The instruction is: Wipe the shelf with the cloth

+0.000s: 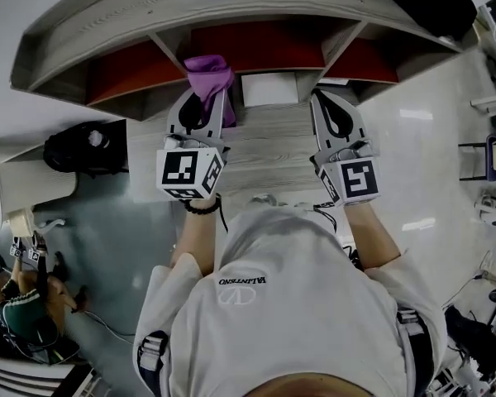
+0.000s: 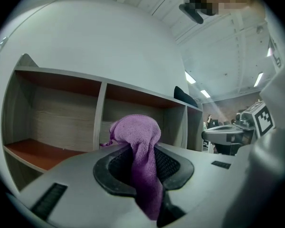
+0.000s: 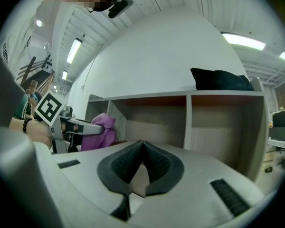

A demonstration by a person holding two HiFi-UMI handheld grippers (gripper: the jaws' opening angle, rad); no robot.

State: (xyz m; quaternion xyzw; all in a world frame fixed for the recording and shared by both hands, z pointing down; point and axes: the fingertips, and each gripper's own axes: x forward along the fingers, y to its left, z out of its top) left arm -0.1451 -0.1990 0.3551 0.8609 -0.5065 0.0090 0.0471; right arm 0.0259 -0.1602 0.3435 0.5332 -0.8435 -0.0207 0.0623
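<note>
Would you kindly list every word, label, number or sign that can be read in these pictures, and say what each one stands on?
"VALENTINO": on the person's white shirt, upside down in the head view, above a round logo.
The left gripper and the right gripper each carry a cube with black-and-white square markers: patterns only, no letters.
No print shows on the shelf or the purple cloth.

The cloth (image 1: 208,77) is purple, the bag (image 3: 219,80) black, the shirt (image 1: 289,313) white with black print. The shelf (image 1: 231,11) is pale grey wood grain with red-brown boards inside, against a white wall (image 2: 109,42). The left gripper (image 1: 205,99) and right gripper (image 1: 324,98) are light grey with black pads (image 2: 115,172), and their cubes (image 1: 190,172) carry black-and-white square markers.
</note>
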